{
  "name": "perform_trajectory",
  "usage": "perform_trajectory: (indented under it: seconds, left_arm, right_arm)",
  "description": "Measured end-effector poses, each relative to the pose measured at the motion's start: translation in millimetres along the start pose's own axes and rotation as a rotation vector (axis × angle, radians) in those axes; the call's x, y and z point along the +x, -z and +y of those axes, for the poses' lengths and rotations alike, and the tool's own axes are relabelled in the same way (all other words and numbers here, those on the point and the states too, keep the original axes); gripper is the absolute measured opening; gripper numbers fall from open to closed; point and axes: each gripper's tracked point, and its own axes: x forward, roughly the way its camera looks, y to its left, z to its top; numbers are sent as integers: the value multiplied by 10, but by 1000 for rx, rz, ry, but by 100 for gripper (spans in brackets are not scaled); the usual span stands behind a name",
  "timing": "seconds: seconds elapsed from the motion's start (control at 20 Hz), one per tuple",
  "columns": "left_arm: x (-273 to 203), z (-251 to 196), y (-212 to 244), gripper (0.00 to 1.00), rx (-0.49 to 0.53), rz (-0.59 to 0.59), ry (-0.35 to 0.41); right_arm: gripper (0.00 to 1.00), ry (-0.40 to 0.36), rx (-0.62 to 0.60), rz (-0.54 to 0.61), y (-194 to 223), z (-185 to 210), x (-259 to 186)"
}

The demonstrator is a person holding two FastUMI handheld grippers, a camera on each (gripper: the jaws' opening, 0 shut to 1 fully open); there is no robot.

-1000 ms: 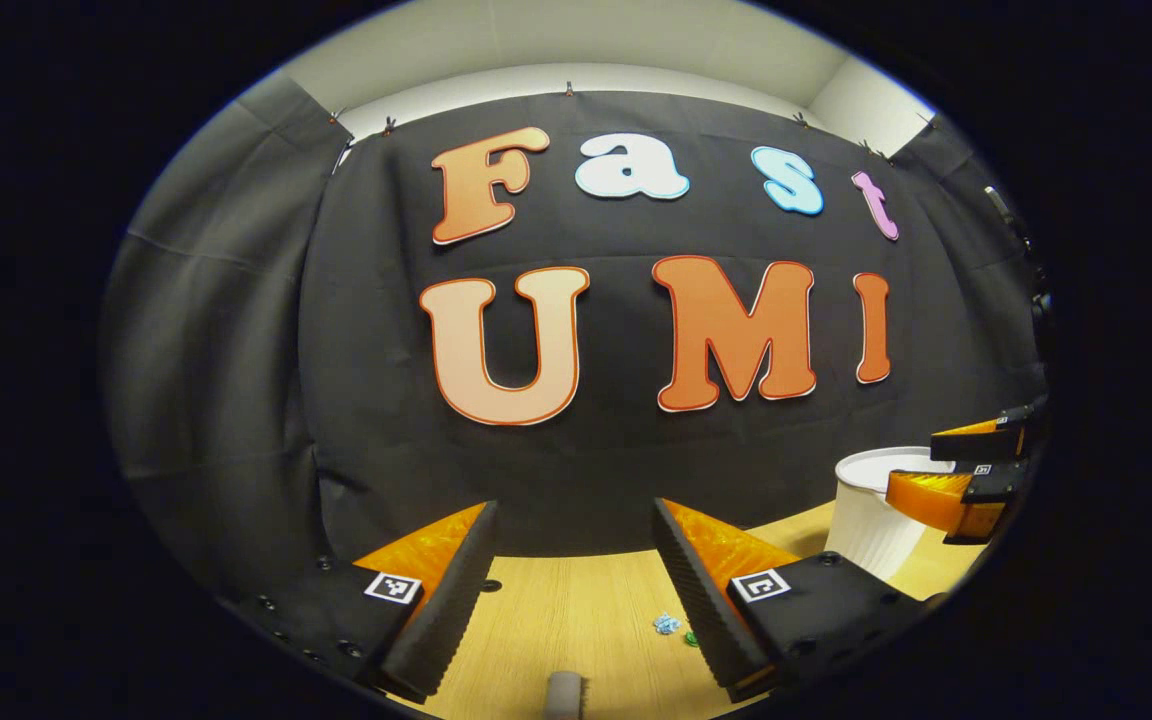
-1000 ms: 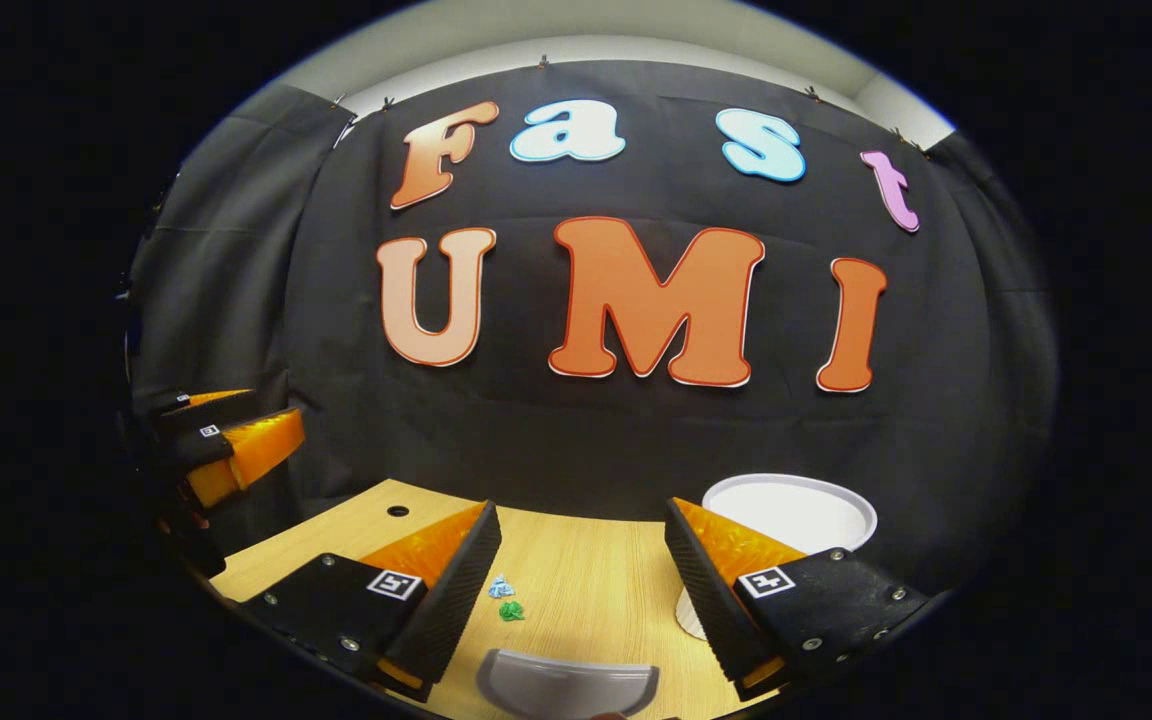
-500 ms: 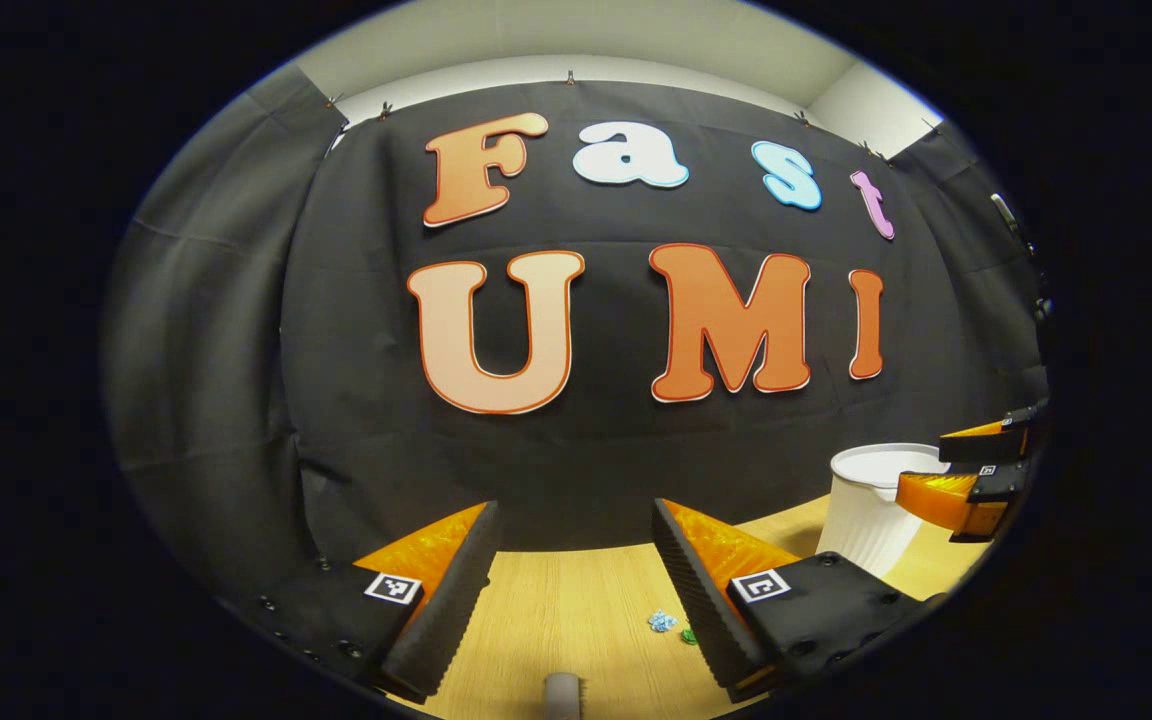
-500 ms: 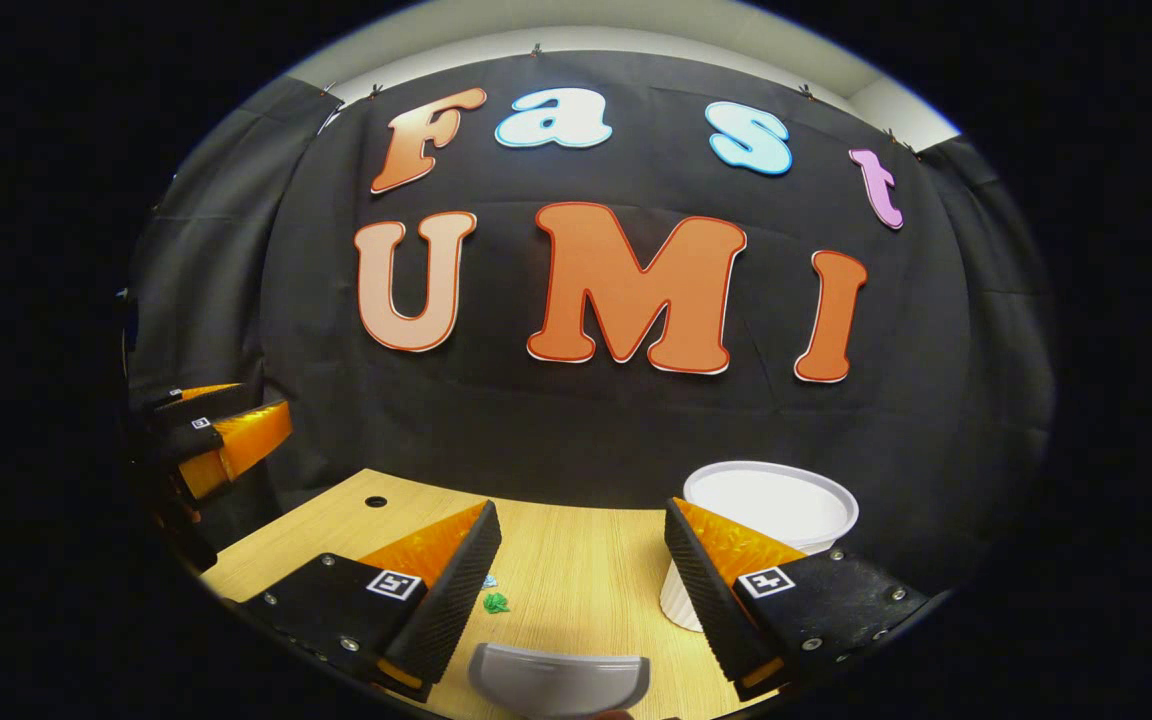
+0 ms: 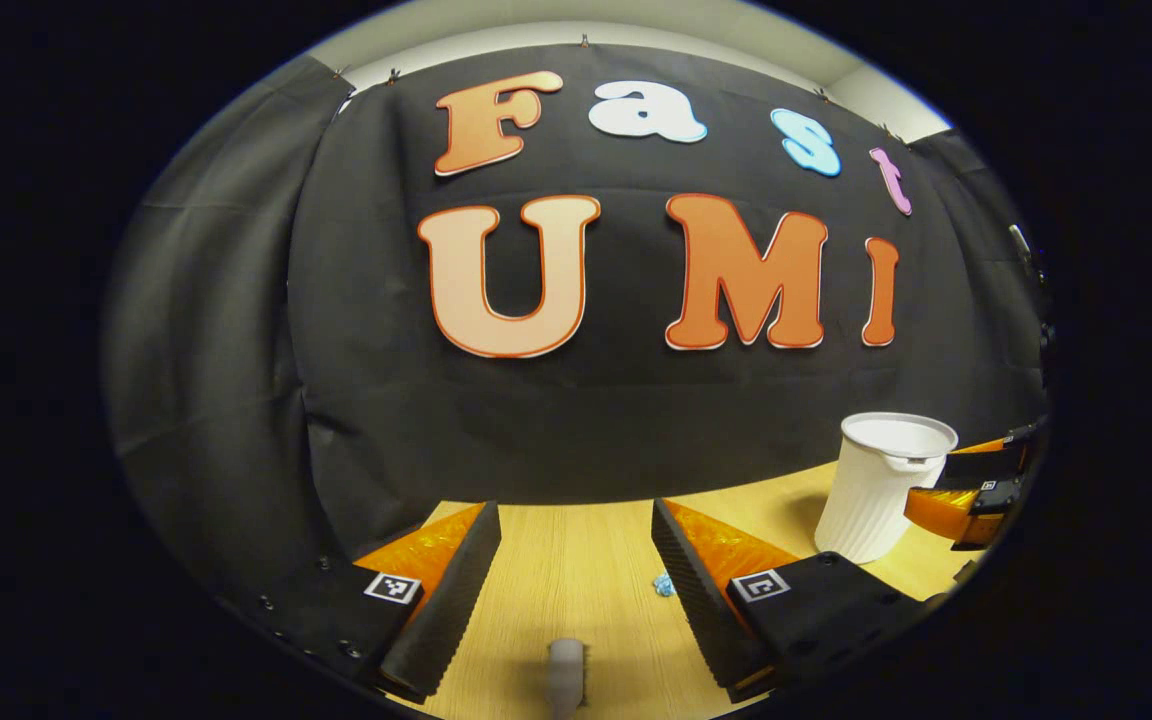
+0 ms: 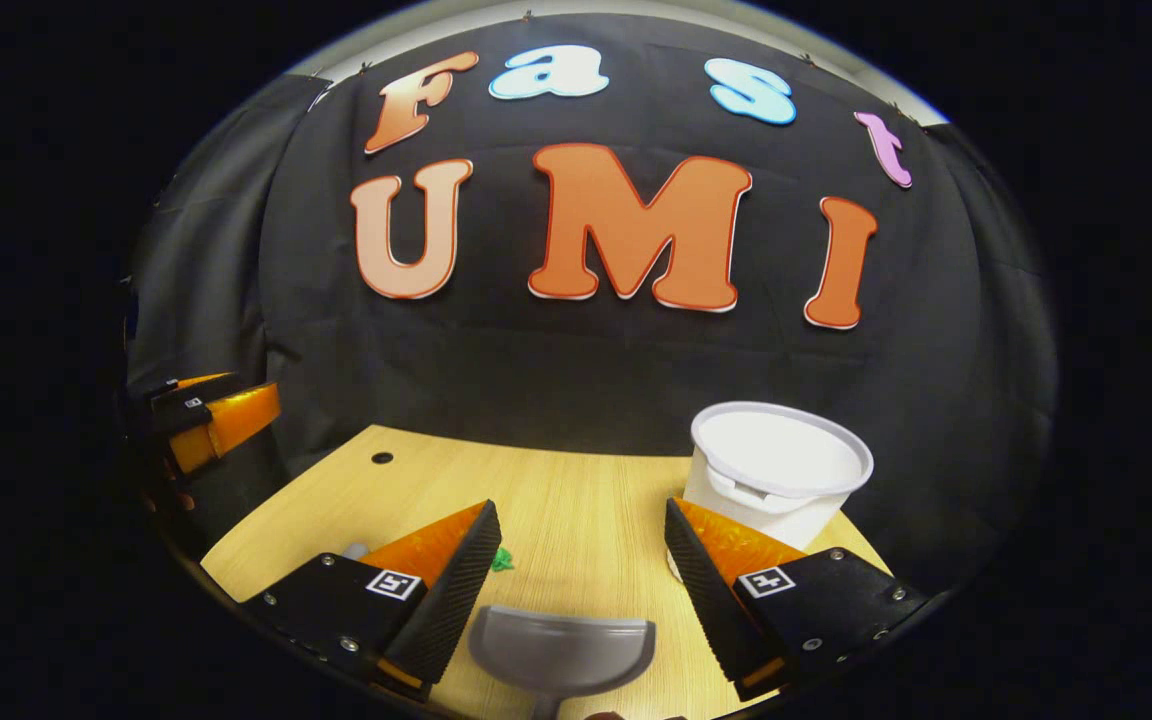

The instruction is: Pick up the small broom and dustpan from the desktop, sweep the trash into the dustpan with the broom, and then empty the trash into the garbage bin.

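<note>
Landmark: the bin (image 6: 778, 480), a white ribbed tub, stood upright on the desk (image 6: 576, 500) close to the black cloth wall (image 6: 576, 390).

Right gripper (image 6: 576, 580): its fingers stood wide apart with nothing pressed between them. It hung above the desk, nearer to the camera than the bin.

Dustpan (image 6: 563, 650): a grey scoop lay on the desk below the gap of the right gripper's fingers, nearer than the bin and to its left. It touched neither finger.

Left gripper (image 5: 576, 580): released as well, its fingers spread wide over the desk. In the right gripper view it (image 6: 236, 420) hung at the far left, well apart from the bin.

Broom (image 5: 566, 675): only a grey rounded end showed on the desk below the left gripper's open fingers, well left of the bin (image 5: 881, 485).

Trash: a blue scrap (image 5: 664, 584) lay on the desk just beside the left gripper's right-hand finger, left of the bin. A green scrap (image 6: 502, 560) lay by the right gripper's left-hand finger, between dustpan and wall.

Right gripper, seen from the left (image 5: 966, 495): just beside the bin, on its right.
</note>
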Motion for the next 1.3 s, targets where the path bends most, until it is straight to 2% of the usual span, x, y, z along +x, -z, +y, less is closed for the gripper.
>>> perform_trajectory:
  seconds: [0.5, 0.95, 1.1, 1.3]
  left_arm:
    - [-64, 107, 1241, 97, 4, 392, 17]
    - [-253, 276, 2063, 98, -17, 676, 9]
    - [-339, 307, 2358, 98, -32, 771, 18]
    - [-447, 232, 2626, 98, -54, 871, 65]
  right_arm:
    - [99, -20, 15, 343, 912, 45, -9]
    - [99, -20, 2, 657, 1753, 143, -269]
    - [97, -17, 38, 720, 1948, 197, -392]
    - [97, 2, 19, 804, 2163, 181, -498]
